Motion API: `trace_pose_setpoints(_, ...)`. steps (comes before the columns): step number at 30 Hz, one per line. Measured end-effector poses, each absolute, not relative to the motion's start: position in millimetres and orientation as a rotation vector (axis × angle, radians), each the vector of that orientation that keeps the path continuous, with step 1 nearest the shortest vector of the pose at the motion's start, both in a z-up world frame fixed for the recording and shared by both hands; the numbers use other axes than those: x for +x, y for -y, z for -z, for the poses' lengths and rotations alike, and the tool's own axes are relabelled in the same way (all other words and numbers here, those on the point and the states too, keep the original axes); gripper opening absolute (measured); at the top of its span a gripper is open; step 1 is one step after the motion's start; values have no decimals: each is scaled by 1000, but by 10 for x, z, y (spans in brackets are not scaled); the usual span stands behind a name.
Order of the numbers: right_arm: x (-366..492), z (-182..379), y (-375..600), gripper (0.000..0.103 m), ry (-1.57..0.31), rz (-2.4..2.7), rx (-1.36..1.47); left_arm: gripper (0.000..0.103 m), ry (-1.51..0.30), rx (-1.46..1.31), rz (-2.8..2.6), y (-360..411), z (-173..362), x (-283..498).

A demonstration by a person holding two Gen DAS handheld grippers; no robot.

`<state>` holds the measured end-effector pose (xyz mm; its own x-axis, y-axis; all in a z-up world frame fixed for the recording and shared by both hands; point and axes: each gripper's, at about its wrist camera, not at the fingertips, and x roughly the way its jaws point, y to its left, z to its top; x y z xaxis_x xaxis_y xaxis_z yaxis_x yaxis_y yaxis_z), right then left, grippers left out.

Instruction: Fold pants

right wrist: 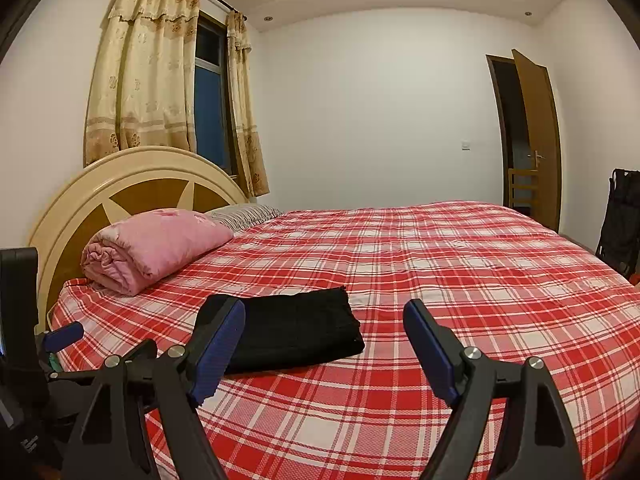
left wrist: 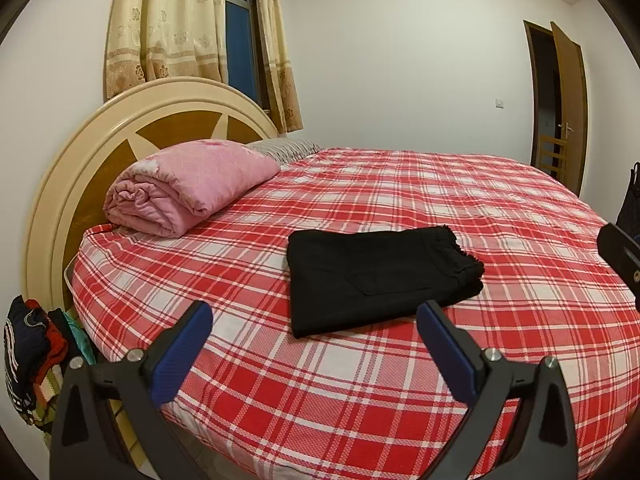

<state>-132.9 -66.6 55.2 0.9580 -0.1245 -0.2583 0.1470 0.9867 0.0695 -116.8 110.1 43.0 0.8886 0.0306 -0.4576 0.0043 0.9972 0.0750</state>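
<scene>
Black pants (left wrist: 376,276) lie folded into a flat rectangle on the red plaid bed (left wrist: 500,208). They also show in the right wrist view (right wrist: 296,328). My left gripper (left wrist: 316,316) is open and empty, held just short of the pants' near edge. My right gripper (right wrist: 324,320) is open and empty, held back over the bed; its left finger (right wrist: 218,344) covers the pants' left end. Part of the left gripper (right wrist: 60,336) shows at the left edge of the right wrist view.
A rolled pink quilt (left wrist: 188,184) and a striped pillow (left wrist: 284,148) lie by the round headboard (left wrist: 64,176). Clothes (left wrist: 28,356) are piled beside the bed at left. A curtained window (left wrist: 240,36) and an open door (left wrist: 568,104) are beyond.
</scene>
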Motion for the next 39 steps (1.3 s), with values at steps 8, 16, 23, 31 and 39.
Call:
trace_pose_setpoints(8, -1333, -556, 669, 82, -256, 138, 88, 103, -477, 75, -14, -1096, -430, -1167)
trace_pose_setpoints(16, -1334, -556, 670, 82, -254, 136, 89, 103, -477, 73, -16, -1095, -434, -1172)
trace_pose_setpoints(23, -1336, -564, 673, 82, -254, 137, 90, 103, -503, 57, -11, -1096, -400, -1144)
trace_pose_setpoints(31, -1336, -576, 665, 83, -256, 137, 89, 103, -500, 67, -20, -1087, -407, -1135)
trace_pose_setpoints(39, -1324, -570, 661, 83, -261, 136, 91, 103, -498, 82, -38, -1113, -424, -1104)
